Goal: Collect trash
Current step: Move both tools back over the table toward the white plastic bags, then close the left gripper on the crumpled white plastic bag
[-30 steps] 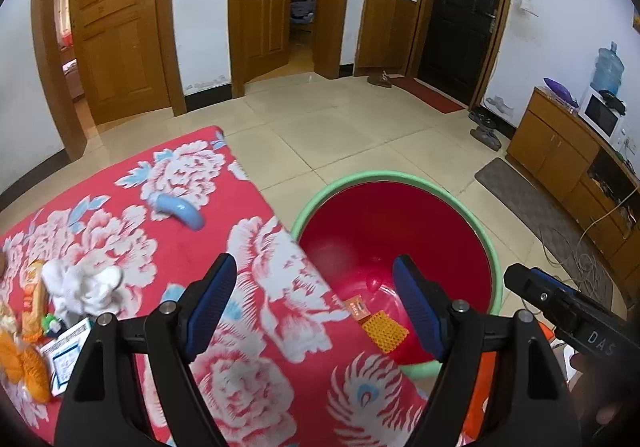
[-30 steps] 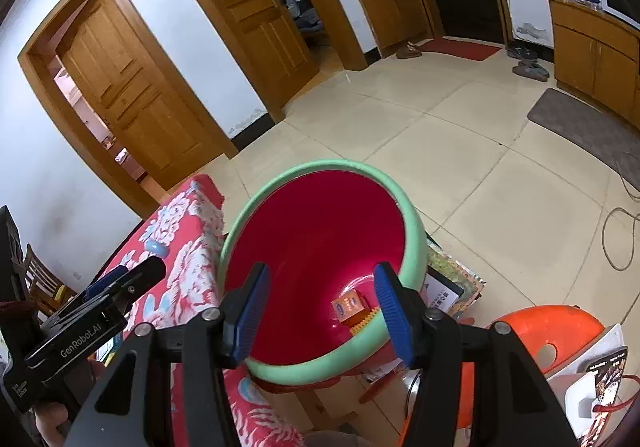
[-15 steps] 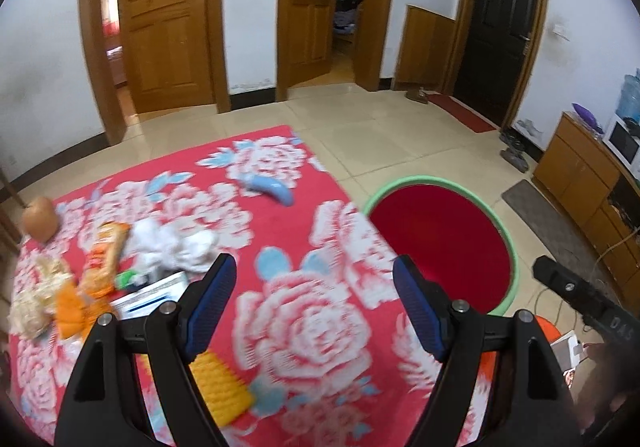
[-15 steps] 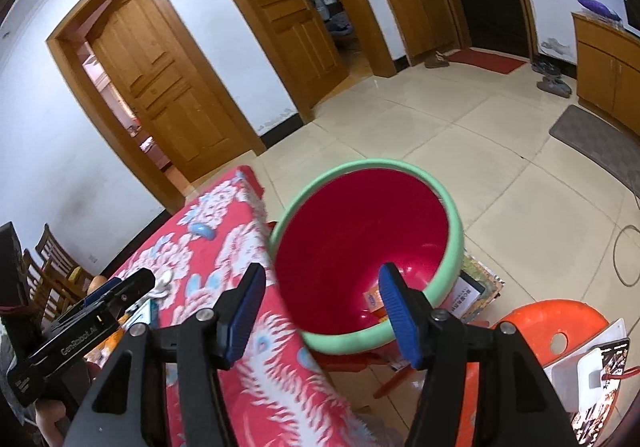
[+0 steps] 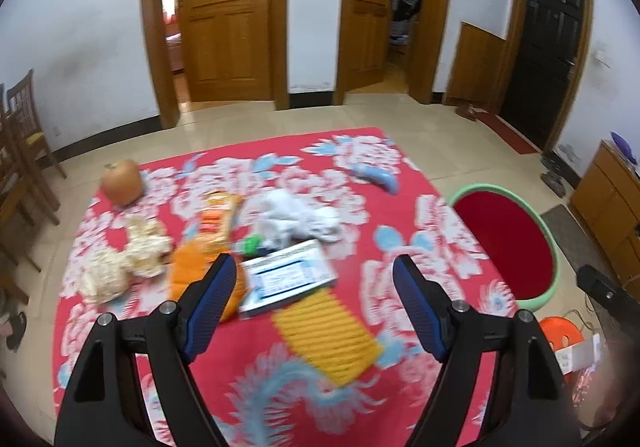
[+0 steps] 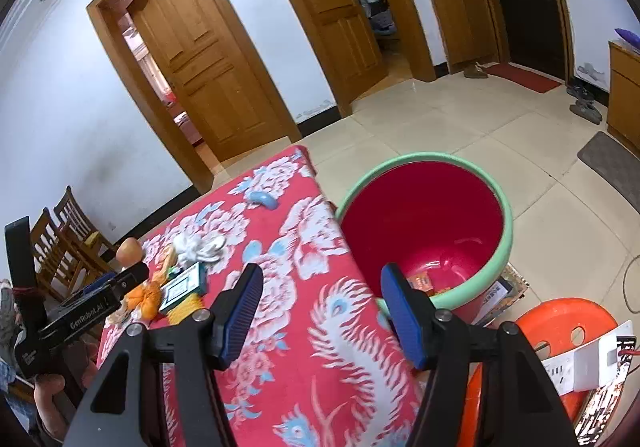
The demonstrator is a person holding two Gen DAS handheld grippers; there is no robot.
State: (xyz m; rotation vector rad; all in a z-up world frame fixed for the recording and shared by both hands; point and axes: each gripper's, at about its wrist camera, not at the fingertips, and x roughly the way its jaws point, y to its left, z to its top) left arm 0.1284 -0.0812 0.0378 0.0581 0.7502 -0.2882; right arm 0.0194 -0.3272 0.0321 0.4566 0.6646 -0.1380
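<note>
L hand-held gripper (image 5: 312,307) points down at an angle over the near part of the worktop (image 5: 420,231), w/ a red floral cloth; jaws spread wide, nothing between the pads, hanging above a white-blue box (image 5: 286,279) and a yellow ribbed pad (image 5: 328,335). R hand-held gripper (image 6: 320,311) tilts down over the worktop's right edge, next to the basin; jaws have just been opening, nothing between them. In the R view the L tool's black body shows at lower left w/ a hand (image 6: 48,391) under it.

Red basin w/ green rim (image 6: 506,215) sits on the floor just beside the worktop's right side. Inside, at the bottom: an orange packet (image 6: 420,281) and some more orange bits, partly hidden by the R finger.

Trash on the worktop, left-centre: crumpled white tissue (image 5: 296,215), orange snack wrapper (image 5: 214,215), orange mesh bag (image 5: 192,271), pale crumpled stuff (image 5: 124,263), small green bit (image 5: 250,245). Blue curved item (image 5: 376,177) lies apart near the far right corner; a round orange-brown fruit (image 5: 122,183) at the far left corner. An orange stool (image 6: 560,323) stands right of the basin.
</note>
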